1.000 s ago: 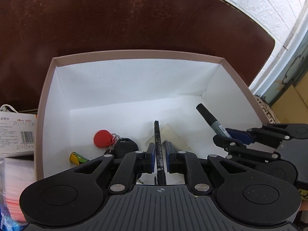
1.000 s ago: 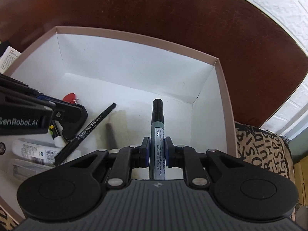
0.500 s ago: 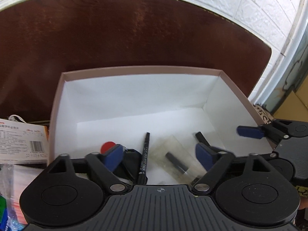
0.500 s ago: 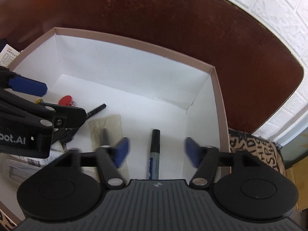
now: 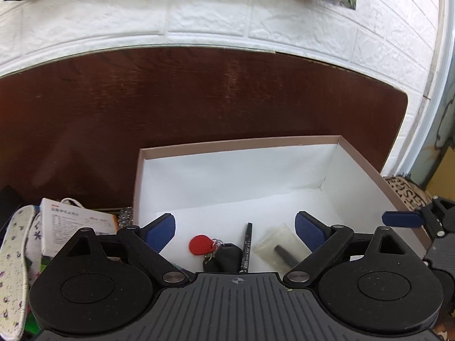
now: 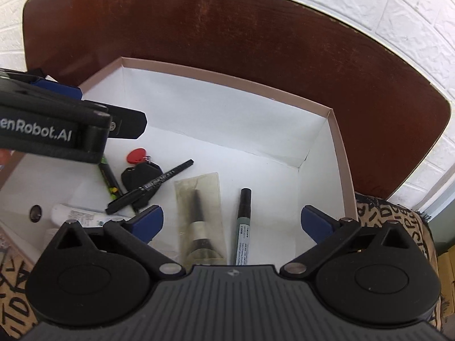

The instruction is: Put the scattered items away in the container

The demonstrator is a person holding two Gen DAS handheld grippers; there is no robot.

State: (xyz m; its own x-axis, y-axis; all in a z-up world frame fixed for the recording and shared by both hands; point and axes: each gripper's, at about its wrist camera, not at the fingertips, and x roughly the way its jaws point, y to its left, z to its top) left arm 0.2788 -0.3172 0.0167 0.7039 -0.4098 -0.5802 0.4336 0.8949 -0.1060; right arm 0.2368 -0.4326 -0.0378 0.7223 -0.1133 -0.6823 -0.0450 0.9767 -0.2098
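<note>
Here, worktop: dark reddish-brown wood worktop [image 6: 256, 42] with a rounded far edge, set against a white brick-pattern wall [image 5: 227, 20].
Container: open box [image 6: 345, 170], brown rim and white inside, standing on the worktop; its near edge is cut off behind both tools.
Left claw [image 5: 234, 231]: fingers wide apart, holding nothing, hanging over the near left part of the box.
Right claw [image 6: 231, 223]: fingers wide apart, empty, over the near right part of the box.
Thin black marker [image 6: 150, 186]: lies flat on the box floor, long axis slanting from near left to far right, its narrow end pointing far right; it rests partly across the black key fob [image 6: 140, 174].
Grey marker [image 6: 243, 218]: lies flat right of centre, long axis running near to far, black cap at the far end; its near end is hidden under the right tool.
Clear sleeve [image 6: 200, 218]: flat between the two markers, with a dark stick-like thing inside that is hard to make out.
Red tag [image 6: 136, 155]: just beyond the key fob, joined to it by a ring.
Left of box: printed carton [image 5: 71, 224] and floral cloth [image 5: 14, 261], both partly cut off.
</note>
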